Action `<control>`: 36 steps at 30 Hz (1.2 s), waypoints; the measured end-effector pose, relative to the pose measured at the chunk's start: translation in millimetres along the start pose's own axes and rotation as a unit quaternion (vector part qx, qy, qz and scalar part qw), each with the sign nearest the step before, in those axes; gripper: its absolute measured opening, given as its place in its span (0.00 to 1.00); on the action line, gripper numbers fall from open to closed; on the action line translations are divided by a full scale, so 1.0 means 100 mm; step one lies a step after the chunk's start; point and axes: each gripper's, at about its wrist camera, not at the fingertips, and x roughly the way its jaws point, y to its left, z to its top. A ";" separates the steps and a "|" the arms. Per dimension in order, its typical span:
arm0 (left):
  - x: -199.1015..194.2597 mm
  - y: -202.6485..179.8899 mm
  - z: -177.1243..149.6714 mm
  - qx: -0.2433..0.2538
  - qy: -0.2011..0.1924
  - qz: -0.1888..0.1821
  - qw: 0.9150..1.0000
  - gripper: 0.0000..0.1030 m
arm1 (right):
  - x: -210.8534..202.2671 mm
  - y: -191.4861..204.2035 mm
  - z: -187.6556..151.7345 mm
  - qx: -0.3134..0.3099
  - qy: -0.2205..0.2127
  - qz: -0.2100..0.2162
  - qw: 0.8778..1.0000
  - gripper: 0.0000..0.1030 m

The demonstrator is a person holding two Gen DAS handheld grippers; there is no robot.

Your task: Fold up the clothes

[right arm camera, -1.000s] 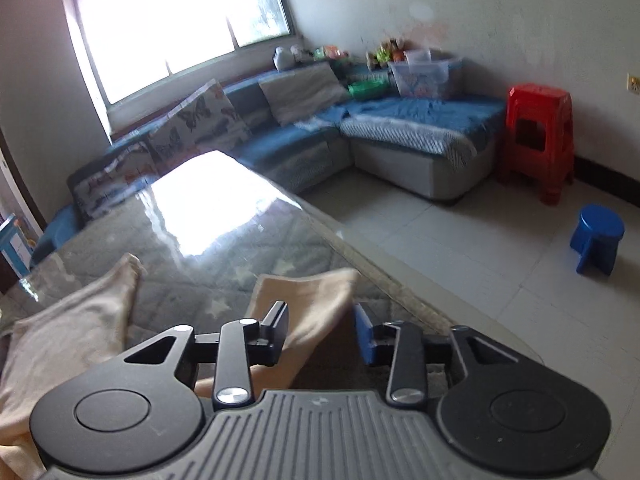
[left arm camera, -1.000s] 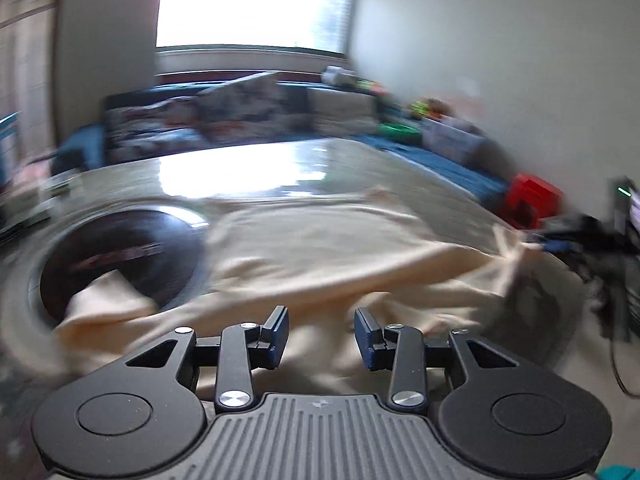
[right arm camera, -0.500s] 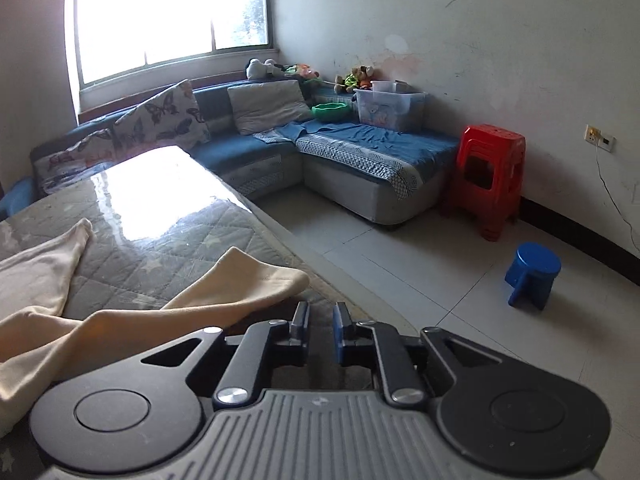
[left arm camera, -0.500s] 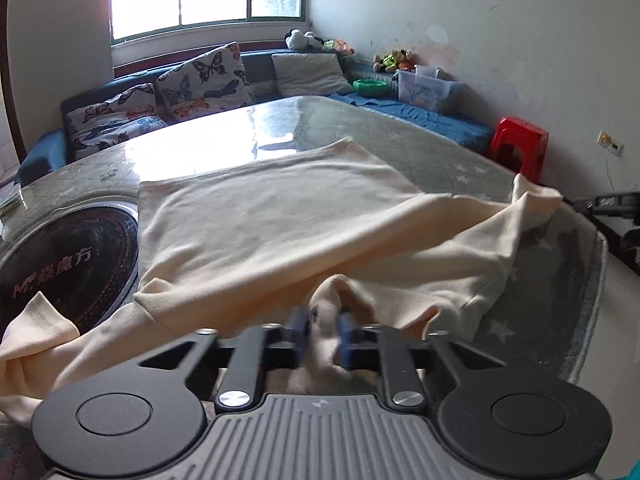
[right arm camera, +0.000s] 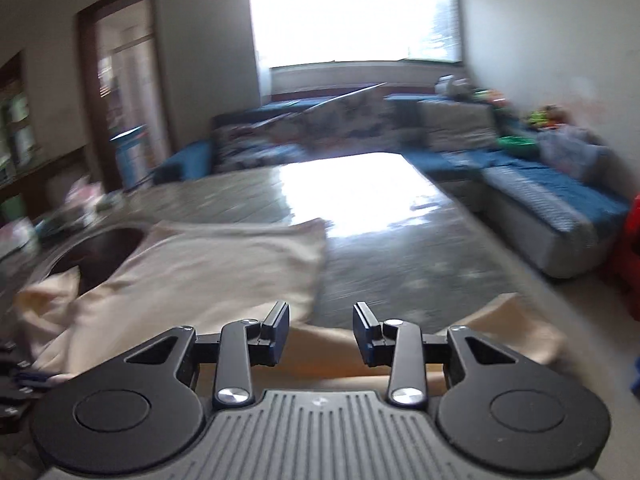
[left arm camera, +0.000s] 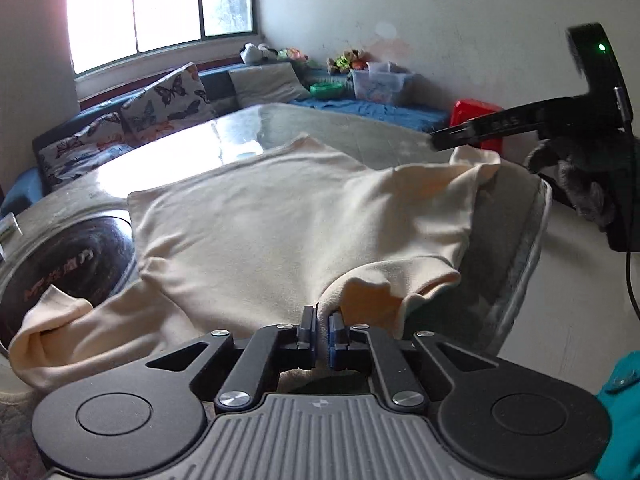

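A cream long-sleeved garment [left arm camera: 280, 216] lies spread on the grey quilted table [left arm camera: 508, 256]. My left gripper [left arm camera: 322, 334] is shut on a fold of its near hem, pinched between the blue pads. One sleeve [left arm camera: 52, 320] hangs over the dark round plate at the left. In the right wrist view the garment [right arm camera: 224, 268] lies ahead and to the left, and a sleeve [right arm camera: 516, 332] lies under my right gripper [right arm camera: 321, 330], which is open and empty just above the cloth. The right gripper also shows in the left wrist view [left arm camera: 520, 124], above the far sleeve.
A dark round hotplate [left arm camera: 60, 264] is set in the table at the left. A blue sofa [right arm camera: 540, 188] with cushions runs along the window and right wall. A red stool [left arm camera: 476, 114] stands on the floor beyond the table's right edge.
My left gripper stays shut on the hem and has pulled it nearer. My right gripper has opened, let go of the sleeve and swung left over the table; its view is blurred.
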 end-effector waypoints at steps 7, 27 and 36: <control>-0.20 0.19 0.23 -0.027 -0.044 -0.006 0.999 0.12 | 0.24 0.69 -0.22 -0.106 0.060 0.097 0.988 0.34; 0.48 -0.14 0.21 -0.050 -0.013 -0.050 0.997 0.22 | -0.04 -0.79 -0.05 -0.015 0.017 -0.120 0.993 0.36; 0.49 -0.18 0.22 -0.046 -0.012 -0.044 0.998 0.37 | 0.51 -1.40 0.02 0.008 0.048 -0.123 0.991 0.36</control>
